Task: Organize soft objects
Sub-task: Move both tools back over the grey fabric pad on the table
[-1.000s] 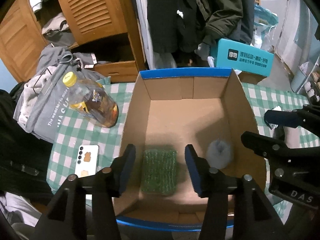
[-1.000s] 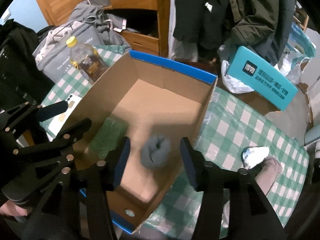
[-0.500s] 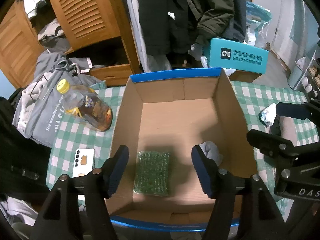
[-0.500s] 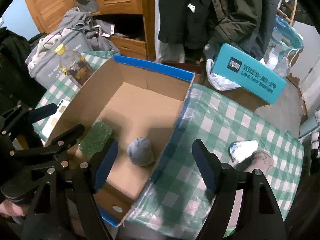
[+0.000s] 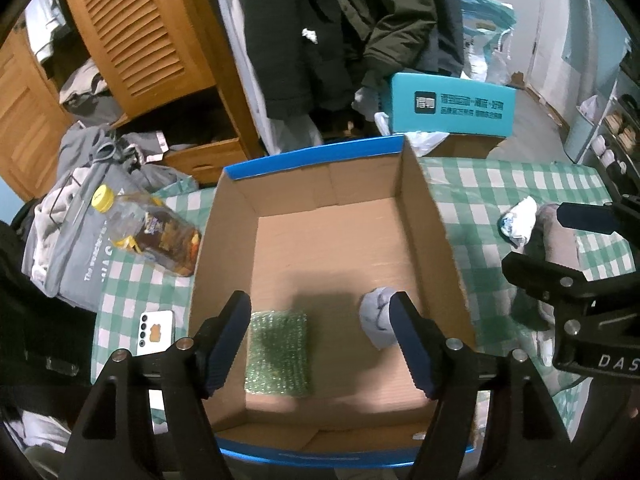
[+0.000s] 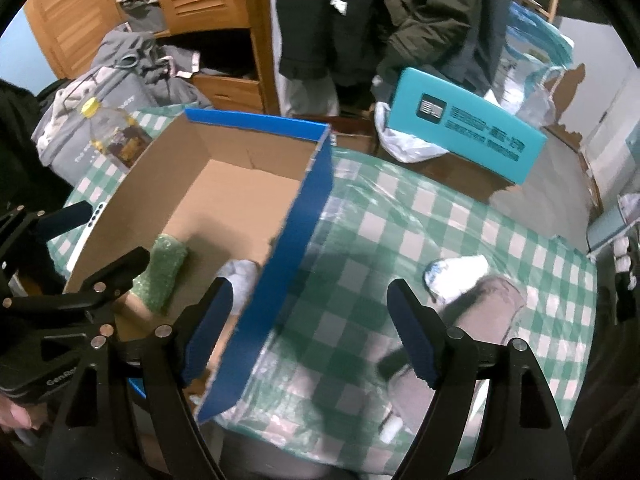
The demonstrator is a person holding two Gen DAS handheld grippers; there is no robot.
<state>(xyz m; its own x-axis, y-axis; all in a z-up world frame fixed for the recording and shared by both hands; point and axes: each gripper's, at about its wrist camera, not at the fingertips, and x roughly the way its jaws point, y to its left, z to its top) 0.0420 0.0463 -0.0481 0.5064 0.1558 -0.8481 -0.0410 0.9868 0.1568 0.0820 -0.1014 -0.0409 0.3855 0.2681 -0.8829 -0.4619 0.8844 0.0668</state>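
Note:
An open cardboard box (image 5: 424, 216) with blue rims sits on the green checked cloth. Inside lie a green bubble-wrap pad (image 5: 280, 350) and a grey rolled sock (image 5: 376, 316). My left gripper (image 5: 320, 336) is open and empty above the box's near end. My right gripper (image 6: 308, 328) is open and empty, straddling the box's right wall (image 6: 296, 256). The pad (image 6: 164, 276) and sock (image 6: 240, 276) show left of it. On the cloth to the right lie a white and blue sock ball (image 6: 456, 274) and a brownish-grey soft item (image 6: 480, 316).
A bottle with a yellow cap (image 5: 148, 232) and a white phone (image 5: 154, 332) lie left of the box. A teal box (image 5: 448, 106) stands behind the table. Grey clothes (image 5: 76, 204) are piled at the left, with a wooden wardrobe (image 5: 132, 40) and hanging coats behind.
Both grippers have opened wider. The right gripper has let go of the grey sock in the box and moved right over the box's wall. The left gripper has drawn back a little.

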